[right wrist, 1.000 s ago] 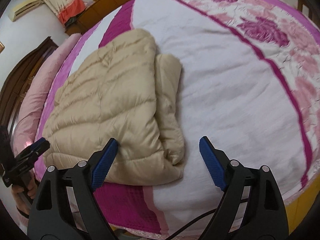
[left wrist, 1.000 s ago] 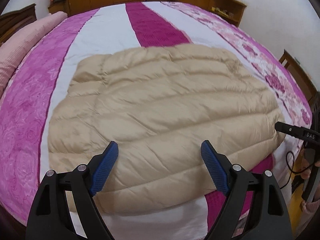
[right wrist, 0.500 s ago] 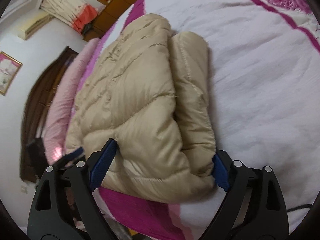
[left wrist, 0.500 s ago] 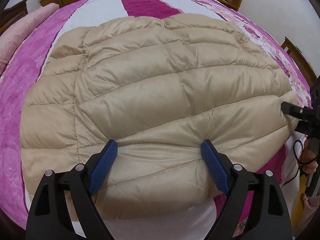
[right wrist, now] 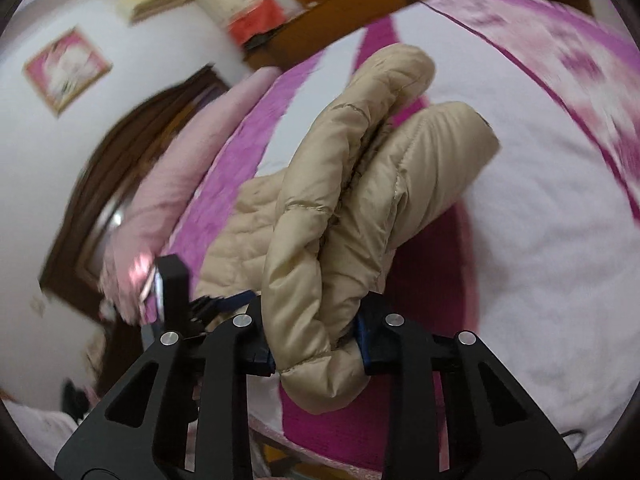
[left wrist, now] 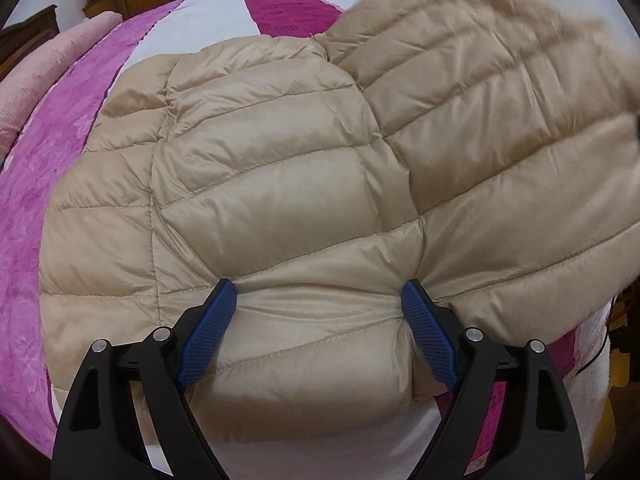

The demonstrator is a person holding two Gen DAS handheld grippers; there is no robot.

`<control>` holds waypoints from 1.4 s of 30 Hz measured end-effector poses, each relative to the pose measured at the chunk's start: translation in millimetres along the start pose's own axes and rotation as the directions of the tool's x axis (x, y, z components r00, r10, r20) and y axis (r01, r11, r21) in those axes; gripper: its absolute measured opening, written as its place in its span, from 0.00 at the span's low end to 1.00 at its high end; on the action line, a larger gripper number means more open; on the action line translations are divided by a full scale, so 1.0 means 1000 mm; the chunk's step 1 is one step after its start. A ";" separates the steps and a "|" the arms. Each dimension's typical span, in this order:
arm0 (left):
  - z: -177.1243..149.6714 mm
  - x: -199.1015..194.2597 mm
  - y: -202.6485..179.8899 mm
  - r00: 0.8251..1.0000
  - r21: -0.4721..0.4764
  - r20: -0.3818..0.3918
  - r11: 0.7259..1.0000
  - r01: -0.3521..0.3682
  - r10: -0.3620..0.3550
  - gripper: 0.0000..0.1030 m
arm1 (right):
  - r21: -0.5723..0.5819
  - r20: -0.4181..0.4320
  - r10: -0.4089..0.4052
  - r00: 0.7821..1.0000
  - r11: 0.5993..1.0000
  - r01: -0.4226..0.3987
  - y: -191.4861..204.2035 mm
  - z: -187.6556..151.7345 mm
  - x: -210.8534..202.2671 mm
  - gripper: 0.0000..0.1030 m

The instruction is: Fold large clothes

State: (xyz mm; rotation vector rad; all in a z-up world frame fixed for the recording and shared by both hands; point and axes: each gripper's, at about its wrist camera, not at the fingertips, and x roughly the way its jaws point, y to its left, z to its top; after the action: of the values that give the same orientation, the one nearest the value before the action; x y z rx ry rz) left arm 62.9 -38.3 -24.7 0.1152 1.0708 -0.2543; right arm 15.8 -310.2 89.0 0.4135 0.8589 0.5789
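The beige quilted jacket is filling most of the left wrist view, lying on the pink and white striped bedspread. The left gripper is sitting at the bottom centre, its 2 blue pads spread wide and pressing into a puffed fold of the hem on either side. The jacket's right portion is rising off the bed, blurred, toward the upper right of the frame. In the right wrist view, the right gripper is pinching a bunched thickness of the jacket between its 2 pads at lower centre, and the fabric is standing up in 2 padded lobes above the jaws. A pink pillow is lying at centre left, against a dark wooden headboard.
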 end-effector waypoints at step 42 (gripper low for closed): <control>-0.026 -0.083 0.210 0.999 -0.266 0.045 0.964 -0.013 0.025 0.24 | -0.215 -0.522 -0.031 0.852 0.972 -0.097 0.193 -0.016 0.259 0.39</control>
State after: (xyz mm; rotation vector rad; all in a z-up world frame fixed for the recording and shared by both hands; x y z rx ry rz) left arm 57.3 182.1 29.4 -0.1210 1.0464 -0.0937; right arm 77.9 2.2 35.7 0.0443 1.2913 0.8364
